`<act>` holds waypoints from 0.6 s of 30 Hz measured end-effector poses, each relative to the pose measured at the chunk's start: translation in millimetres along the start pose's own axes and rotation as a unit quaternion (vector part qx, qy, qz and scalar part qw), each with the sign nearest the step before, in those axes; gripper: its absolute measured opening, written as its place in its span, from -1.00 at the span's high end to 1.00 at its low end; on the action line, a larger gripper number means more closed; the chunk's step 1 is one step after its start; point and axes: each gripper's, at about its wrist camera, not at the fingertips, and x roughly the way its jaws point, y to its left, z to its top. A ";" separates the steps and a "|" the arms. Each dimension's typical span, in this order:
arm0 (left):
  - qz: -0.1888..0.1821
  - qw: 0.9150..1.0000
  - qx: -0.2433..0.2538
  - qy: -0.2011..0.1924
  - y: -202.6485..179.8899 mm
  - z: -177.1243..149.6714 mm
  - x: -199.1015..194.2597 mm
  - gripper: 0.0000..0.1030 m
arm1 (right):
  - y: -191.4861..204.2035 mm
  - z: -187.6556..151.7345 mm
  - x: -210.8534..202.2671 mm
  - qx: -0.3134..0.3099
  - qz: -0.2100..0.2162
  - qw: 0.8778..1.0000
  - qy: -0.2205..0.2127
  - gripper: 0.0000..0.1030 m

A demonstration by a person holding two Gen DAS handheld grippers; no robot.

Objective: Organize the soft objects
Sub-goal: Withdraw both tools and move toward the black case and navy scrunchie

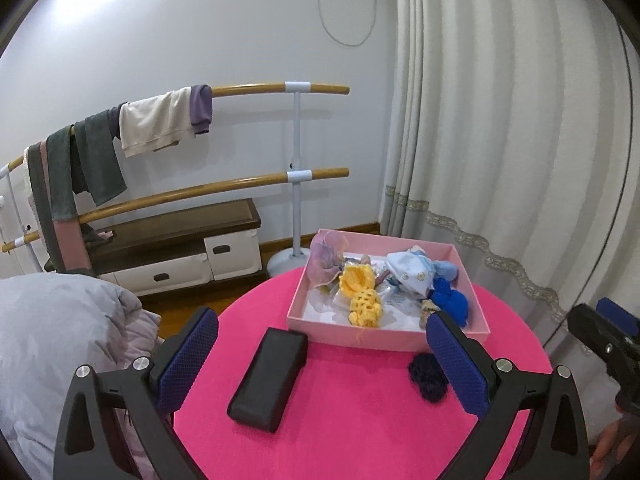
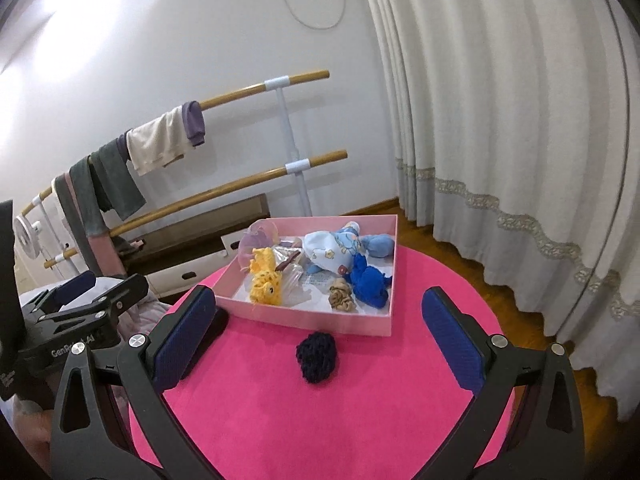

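A pink box (image 1: 352, 334) (image 2: 304, 318) on the round pink table (image 1: 340, 420) (image 2: 320, 420) holds several soft things: a yellow crochet toy (image 1: 362, 298) (image 2: 266, 278), a blue knit piece (image 1: 452, 300) (image 2: 368, 280), a light blue doll garment (image 1: 412, 270) (image 2: 332, 250), a beige scrunchie (image 2: 342, 298) and a lilac pouch (image 1: 324, 260). A dark navy knit ball (image 1: 426, 376) (image 2: 316, 354) lies on the table in front of the box. My left gripper (image 1: 320, 356) is open and empty. My right gripper (image 2: 316, 332) is open and empty, above the navy ball.
A black padded case (image 1: 268, 378) lies on the table left of the box. Behind stand a barre with hanging clothes (image 1: 160, 124) (image 2: 160, 144), a low cabinet (image 1: 172, 248) and curtains (image 1: 500, 120) (image 2: 500, 120). A grey quilt (image 1: 60, 340) lies at left.
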 end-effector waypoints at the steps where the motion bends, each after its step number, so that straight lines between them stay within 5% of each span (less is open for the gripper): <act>1: 0.000 1.000 -0.001 -0.001 0.4 -3.2 -6.7 -1.00 | 1.6 -2.4 -3.9 0.000 -0.002 1.000 -0.003 -1.00; 18: 0.009 1.000 0.005 0.013 -0.2 -40.8 -63.9 -1.00 | 3.6 -44.2 -30.6 -0.002 -0.016 1.000 0.002 -1.00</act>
